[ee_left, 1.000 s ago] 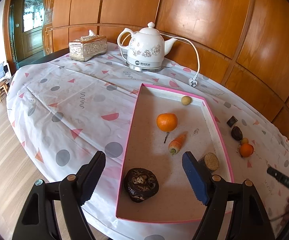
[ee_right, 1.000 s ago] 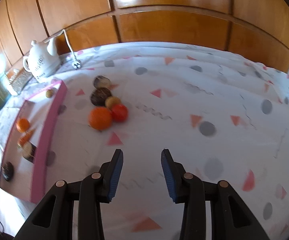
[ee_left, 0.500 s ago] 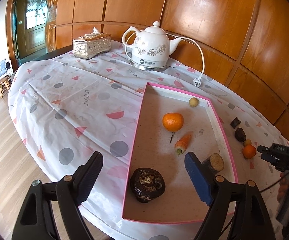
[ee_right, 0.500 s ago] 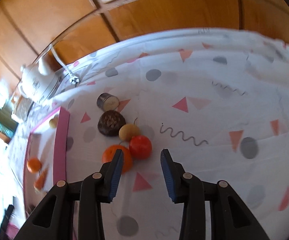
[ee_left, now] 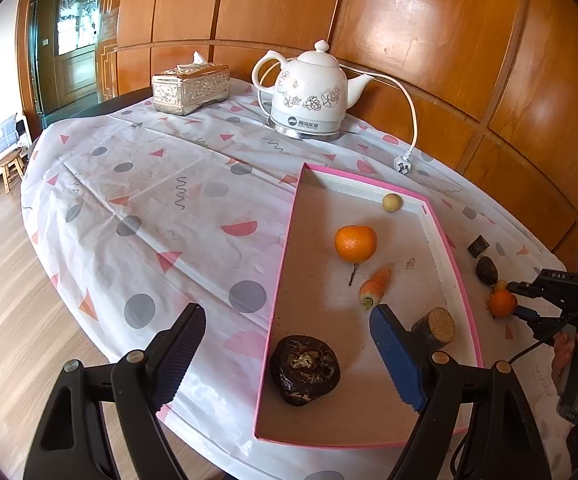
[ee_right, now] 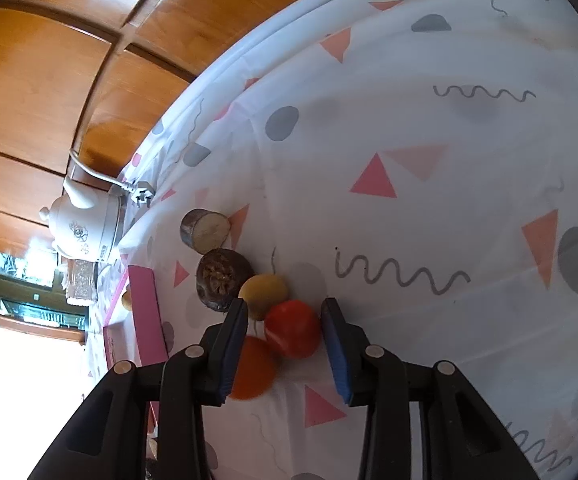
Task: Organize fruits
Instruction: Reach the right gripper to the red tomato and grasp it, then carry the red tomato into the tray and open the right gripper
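A: Right gripper (ee_right: 283,340), nearest first. Its jaws have just been closing and now straddle the red fruit (ee_right: 293,328). A gap shows on both sides, so they are not yet gripping it.

B: Neighbours?

A: The orange fruit (ee_right: 253,372) sits at 8 o'clock of the red one, partly behind the left jaw. The small yellow fruit (ee_right: 263,290) is at 11 o'clock, touching or nearly so. Further out at 10 o'clock are the dark round fruit (ee_right: 221,278), then the cut brown piece (ee_right: 205,230). All lie on the desk (ee_right: 429,208), outside the pink tray (ee_right: 147,312).

B: Advice for the grasp?

A: Centre the red fruit between the pads before closing. The left jaw risks nudging the orange one, so my judgement is to close slowly and lift straight up, or the cluster may roll.

B: Left gripper (ee_left: 287,356)?

A: Jaws wide open and holding nothing, hovering over the tray's near end. From near to far the tray holds a dark lumpy fruit (ee_left: 305,368), a cut brown stub (ee_left: 435,326), a carrot (ee_left: 375,288), an orange (ee_left: 355,243) and a small yellow ball (ee_left: 391,202). Plenty of bare tray floor is left for the red fruit.
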A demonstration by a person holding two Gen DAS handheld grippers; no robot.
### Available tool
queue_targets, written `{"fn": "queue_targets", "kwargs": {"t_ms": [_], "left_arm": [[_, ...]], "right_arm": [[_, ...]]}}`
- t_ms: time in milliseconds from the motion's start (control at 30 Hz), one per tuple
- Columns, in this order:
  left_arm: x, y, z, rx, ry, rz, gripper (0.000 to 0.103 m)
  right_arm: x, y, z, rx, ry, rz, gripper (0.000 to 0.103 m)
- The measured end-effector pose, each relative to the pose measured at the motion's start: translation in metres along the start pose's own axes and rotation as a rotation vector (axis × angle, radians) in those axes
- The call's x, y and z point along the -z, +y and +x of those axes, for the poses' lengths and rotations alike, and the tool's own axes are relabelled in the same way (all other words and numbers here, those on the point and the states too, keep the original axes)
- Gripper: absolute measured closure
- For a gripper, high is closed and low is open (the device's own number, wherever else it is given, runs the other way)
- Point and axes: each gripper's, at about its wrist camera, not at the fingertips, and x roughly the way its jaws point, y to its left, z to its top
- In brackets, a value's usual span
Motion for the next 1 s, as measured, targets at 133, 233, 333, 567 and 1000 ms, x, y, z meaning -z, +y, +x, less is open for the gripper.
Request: {"fn": "queue_targets", "kwargs": {"t_ms": [133,233,333,567,1000], "left_arm": [[0.000,-0.003,-0.004,0.005,-0.008,0.010,0.018],[0.001,-0.004,-0.007,0.005,-0.018,0.015,0.018],[0.002,-0.003,-0.009,-0.001,-0.015,0.010,0.017],[0.005,-0.002,-0.014,0.000,-0.018,0.007,0.017],[0.005,0.005,-0.022,0.006,-0.037,-0.024,0.016]], "right_arm": [[0.007,-0.003,-0.005,0.008,0.000,-0.010,0.075],[0.015,-0.005,-0.014,0.013,-0.019,-0.028,0.075],[0.024,-0.007,-0.032,0.031,-0.064,-0.055,0.075],[0.048,0.006,-0.065,0.057,-0.132,-0.178,0.075],[0.121,0.131,-0.038,-0.011,-0.016,-0.667,0.075]]}}
